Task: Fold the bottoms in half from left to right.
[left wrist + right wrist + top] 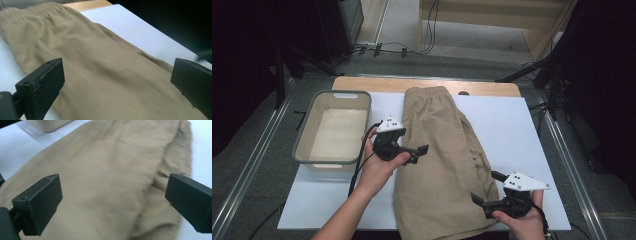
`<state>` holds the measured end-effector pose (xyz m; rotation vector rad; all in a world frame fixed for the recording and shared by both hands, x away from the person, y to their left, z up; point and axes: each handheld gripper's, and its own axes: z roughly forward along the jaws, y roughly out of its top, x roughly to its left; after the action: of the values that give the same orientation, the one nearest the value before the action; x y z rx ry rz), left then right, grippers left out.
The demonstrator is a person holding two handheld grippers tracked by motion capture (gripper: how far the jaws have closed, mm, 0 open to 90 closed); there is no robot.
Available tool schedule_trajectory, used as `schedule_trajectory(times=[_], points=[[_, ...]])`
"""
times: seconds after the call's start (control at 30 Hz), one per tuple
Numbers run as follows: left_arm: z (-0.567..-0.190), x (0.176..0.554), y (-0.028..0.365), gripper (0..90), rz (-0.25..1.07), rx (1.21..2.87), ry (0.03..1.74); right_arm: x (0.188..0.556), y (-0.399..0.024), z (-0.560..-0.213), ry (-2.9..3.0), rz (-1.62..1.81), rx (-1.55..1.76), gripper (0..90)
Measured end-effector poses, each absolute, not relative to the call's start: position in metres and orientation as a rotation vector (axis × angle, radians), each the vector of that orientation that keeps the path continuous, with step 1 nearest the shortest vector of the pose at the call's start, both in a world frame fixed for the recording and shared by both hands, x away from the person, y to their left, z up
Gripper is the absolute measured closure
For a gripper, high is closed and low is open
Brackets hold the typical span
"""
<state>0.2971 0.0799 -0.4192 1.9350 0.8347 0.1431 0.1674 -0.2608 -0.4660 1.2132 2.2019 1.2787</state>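
1. Two grippers are here, one in each hand. The right gripper is nearest, by the bottom right corner of the shorts. Its jaws are wide apart and hold nothing.
2. The left gripper is a bit farther, at the left edge of the shorts. Its jaws are wide apart too, with nothing in them.
3. One pair of tan shorts lies folded long on the white board, with the stretchy waist at the far end.
4. One grey bin sits left of the shorts, close to the left gripper.
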Motion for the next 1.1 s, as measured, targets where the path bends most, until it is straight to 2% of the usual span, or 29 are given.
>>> schedule_trajectory(times=[0.23,0.37,0.4,0.5,0.53,0.73,0.9,1.1], points=[[-0.451,0.247,0.089,0.0,0.132,2.007,0.791,0.165,-0.287,-0.474,2.148,1.260,1.294,0.5],[-0.471,0.230,0.102,0.0,0.119,2.001,0.815,0.162,-0.298,-0.486,2.133,1.216,1.360,0.9],[-0.475,0.228,0.104,0.8,0.114,2.004,0.825,0.161,-0.301,-0.491,2.134,1.205,1.383,4.0],[-0.489,0.216,0.112,1.0,0.091,2.014,0.850,0.159,-0.306,-0.501,2.131,1.159,1.418,5.0],[-0.494,0.211,0.113,3.2,0.092,2.025,0.858,0.159,-0.307,-0.505,2.131,1.131,1.433,5.2],[-0.506,0.191,0.113,3.5,0.113,2.104,0.893,0.160,-0.308,-0.511,2.153,1.156,1.447,25.1],[-0.511,0.189,0.113,6.4,0.128,2.104,0.898,0.160,-0.304,-0.512,2.142,1.105,1.457,31.9],[-0.513,0.186,0.107,16.4,0.179,2.123,0.894,0.154,-0.301,-0.518,2.181,1.036,1.456,45.2]])
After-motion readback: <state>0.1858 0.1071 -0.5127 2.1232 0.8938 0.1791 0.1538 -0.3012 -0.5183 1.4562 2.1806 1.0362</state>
